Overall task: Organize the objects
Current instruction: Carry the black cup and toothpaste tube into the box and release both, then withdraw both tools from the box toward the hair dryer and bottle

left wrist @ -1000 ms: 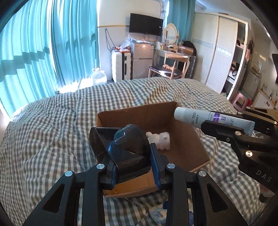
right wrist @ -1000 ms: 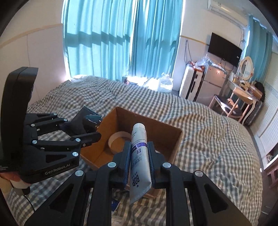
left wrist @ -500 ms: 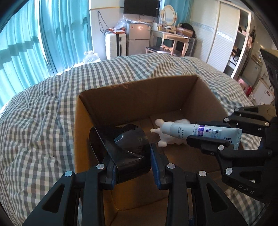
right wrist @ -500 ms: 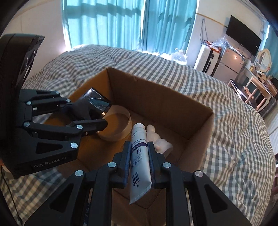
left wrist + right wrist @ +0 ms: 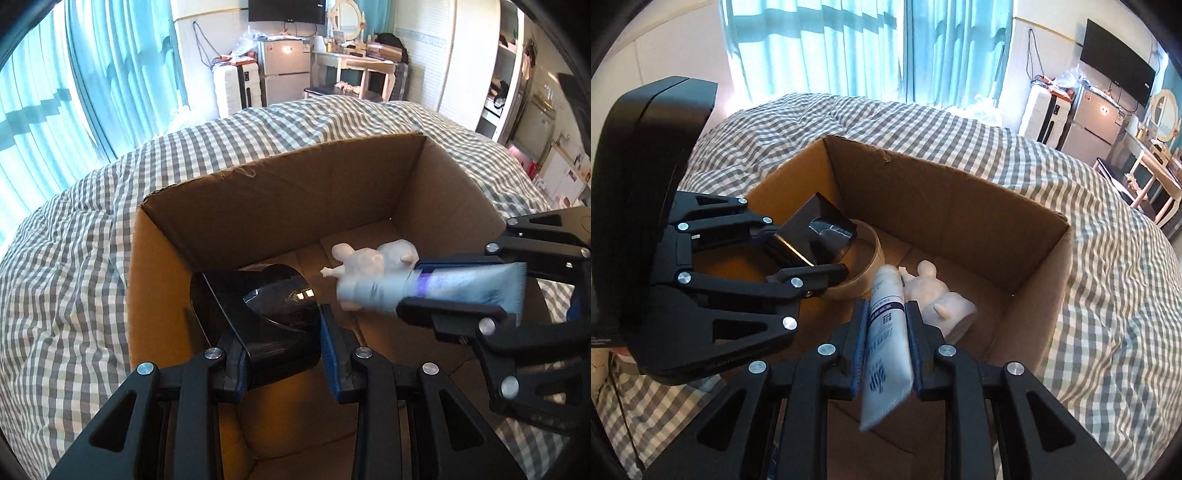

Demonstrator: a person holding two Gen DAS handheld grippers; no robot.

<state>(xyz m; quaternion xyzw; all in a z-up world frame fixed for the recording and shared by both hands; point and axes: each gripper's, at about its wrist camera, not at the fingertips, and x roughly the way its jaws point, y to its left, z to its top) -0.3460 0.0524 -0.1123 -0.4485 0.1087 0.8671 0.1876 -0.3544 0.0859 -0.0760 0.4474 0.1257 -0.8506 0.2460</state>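
The left gripper [image 5: 282, 345] has its jaws clamped on a black case [image 5: 266, 314]; the right gripper [image 5: 886, 339] pinches a tube [image 5: 886, 332]. Both hang inside the box [image 5: 945, 192] on the bed [image 5: 1108, 258]. Let go here, the case would likely land on the ring [image 5: 866, 269] at 10 o'clock, the tube on the figurine [image 5: 942, 295] at 1 o'clock, leaving a jumble.

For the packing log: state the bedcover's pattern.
Grey-and-white gingham check on the bedcover, clearest in the right wrist view.
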